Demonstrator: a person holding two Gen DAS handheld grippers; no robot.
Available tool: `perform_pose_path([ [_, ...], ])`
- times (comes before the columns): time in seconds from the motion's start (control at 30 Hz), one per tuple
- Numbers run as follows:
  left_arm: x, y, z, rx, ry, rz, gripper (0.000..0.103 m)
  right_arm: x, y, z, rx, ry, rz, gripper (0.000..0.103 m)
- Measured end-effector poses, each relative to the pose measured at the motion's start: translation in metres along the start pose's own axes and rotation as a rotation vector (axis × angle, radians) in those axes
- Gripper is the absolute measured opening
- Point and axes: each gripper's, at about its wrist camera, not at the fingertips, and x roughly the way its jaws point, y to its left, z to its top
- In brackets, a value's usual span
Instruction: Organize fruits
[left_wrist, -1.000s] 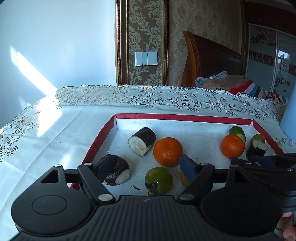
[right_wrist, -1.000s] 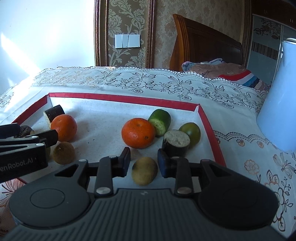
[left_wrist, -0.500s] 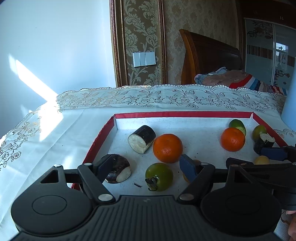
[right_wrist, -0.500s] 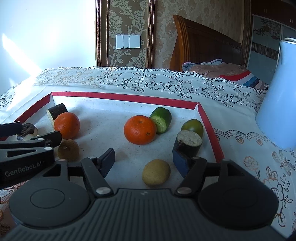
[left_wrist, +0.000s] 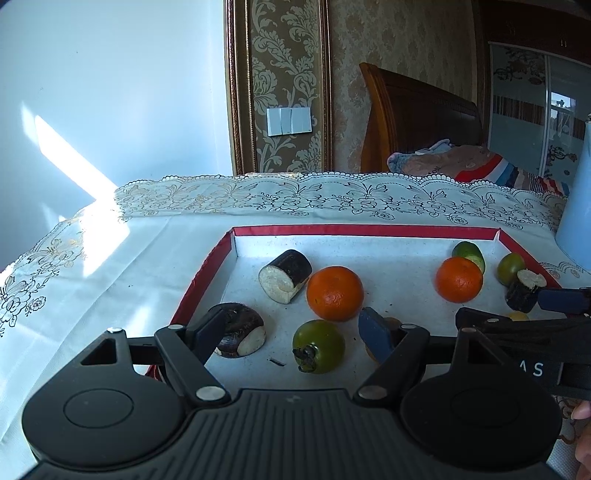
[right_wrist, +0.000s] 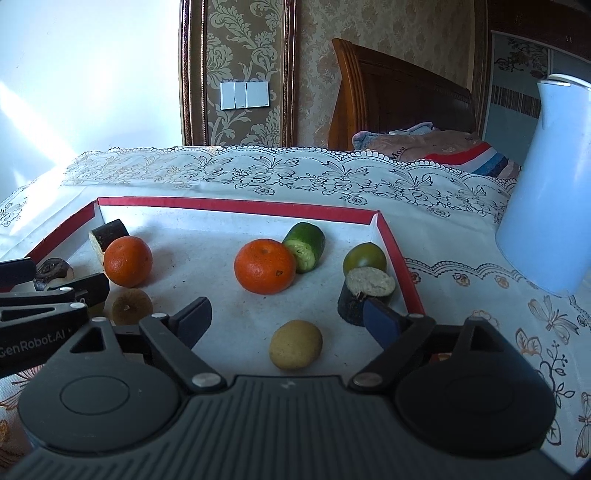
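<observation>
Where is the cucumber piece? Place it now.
In the right wrist view, the cucumber piece lies toward the far right of the red-rimmed tray, touching the right-hand orange behind it, left of the green fruit.

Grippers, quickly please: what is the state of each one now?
Left gripper: open, holding nothing.
Right gripper: open, holding nothing.

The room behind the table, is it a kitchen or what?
Most likely a bedroom in a home. A wooden headboard stands behind the table, with striped bedding piled beside it. A lace tablecloth covers the table, and the wallpaper is patterned.
</observation>
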Motion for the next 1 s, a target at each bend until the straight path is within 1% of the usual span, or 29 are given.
perform_pose_path([
  [0.33,-0.013,-0.002,-0.002,0.018,-0.031,-0.002,0.079,-0.011,-0.006,-0.004,0.027,0.008,0.014,0.092],
  [0.4,-0.014,-0.002,-0.003,0.013,-0.026,-0.006,0.079,-0.014,-0.007,-0.005,0.034,0.008,0.023,0.093],
  [0.47,-0.017,0.001,-0.004,0.002,-0.019,-0.012,0.079,-0.018,-0.008,-0.006,0.040,0.003,0.031,0.096],
  [0.53,-0.020,0.003,-0.005,-0.014,-0.013,-0.023,0.079,-0.024,-0.008,-0.008,0.042,-0.004,0.039,0.096],
  [0.77,-0.038,0.009,-0.012,-0.043,-0.033,-0.038,0.079,-0.040,-0.008,-0.014,0.053,-0.014,0.075,0.098],
  [0.9,-0.045,0.009,-0.015,-0.029,-0.045,-0.035,0.079,-0.047,-0.008,-0.020,0.055,-0.013,0.087,0.099],
  [1.0,-0.050,0.008,-0.019,-0.014,-0.046,-0.038,0.079,-0.055,-0.007,-0.024,0.042,-0.034,0.082,0.099],
])
